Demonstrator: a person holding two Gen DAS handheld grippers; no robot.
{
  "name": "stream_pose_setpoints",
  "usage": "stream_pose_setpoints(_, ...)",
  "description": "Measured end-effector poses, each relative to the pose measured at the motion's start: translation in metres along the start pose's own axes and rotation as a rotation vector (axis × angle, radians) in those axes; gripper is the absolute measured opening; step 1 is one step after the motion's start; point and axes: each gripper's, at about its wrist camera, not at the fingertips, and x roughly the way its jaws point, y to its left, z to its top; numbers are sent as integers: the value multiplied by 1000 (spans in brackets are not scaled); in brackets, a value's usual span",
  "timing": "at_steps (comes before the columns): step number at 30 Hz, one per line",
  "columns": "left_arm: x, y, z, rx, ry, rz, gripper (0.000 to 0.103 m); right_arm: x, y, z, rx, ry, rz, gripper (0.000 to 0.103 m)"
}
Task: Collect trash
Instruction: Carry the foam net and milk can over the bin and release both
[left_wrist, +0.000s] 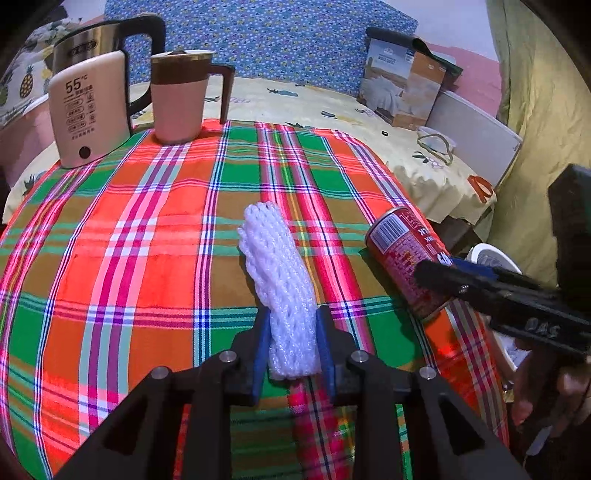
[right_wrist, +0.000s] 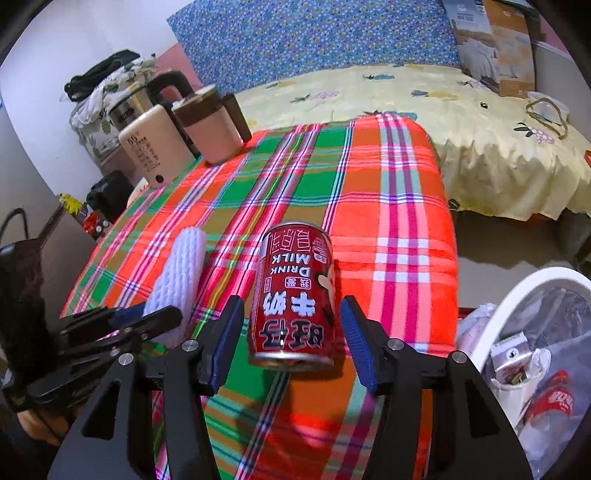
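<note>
Beside table, white bin (right_wrist: 491, 314) holding bottle (right_wrist: 554, 402), carton (right_wrist: 511, 356)

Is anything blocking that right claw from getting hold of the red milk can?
Nothing visible does. The red milk drink can lies on the plaid tablecloth between the open blue-padded fingers of the right gripper. The white foam net sleeve lies off to the side, in the left gripper.

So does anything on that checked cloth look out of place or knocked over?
Yes: the red milk can lies on its side between the right gripper's open fingers, and the white foam net, pinched by the left gripper, lies loose beside it.
</note>
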Motion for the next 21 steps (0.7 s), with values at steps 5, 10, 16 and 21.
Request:
stream_pose_setpoints(5, 4, 6, 1, -55, -5, -6, 30, 9, -4, -3, 33, 16, 10, 55)
stream_pose_setpoints(10, 4, 4, -3, -54, -30, -8, 29, -4, -3, -12, 40, -13, 19, 54)
stream_pose_setpoints(16, -5, -10, -15, -17, -41, -27, 24, -19, -6, -25, 58, -42, 26, 54)
stream_pose_setpoints(21, -19, -27, -25, 9, -49, -61, 23, -37, -5, -38, 58, -63, 27, 54)
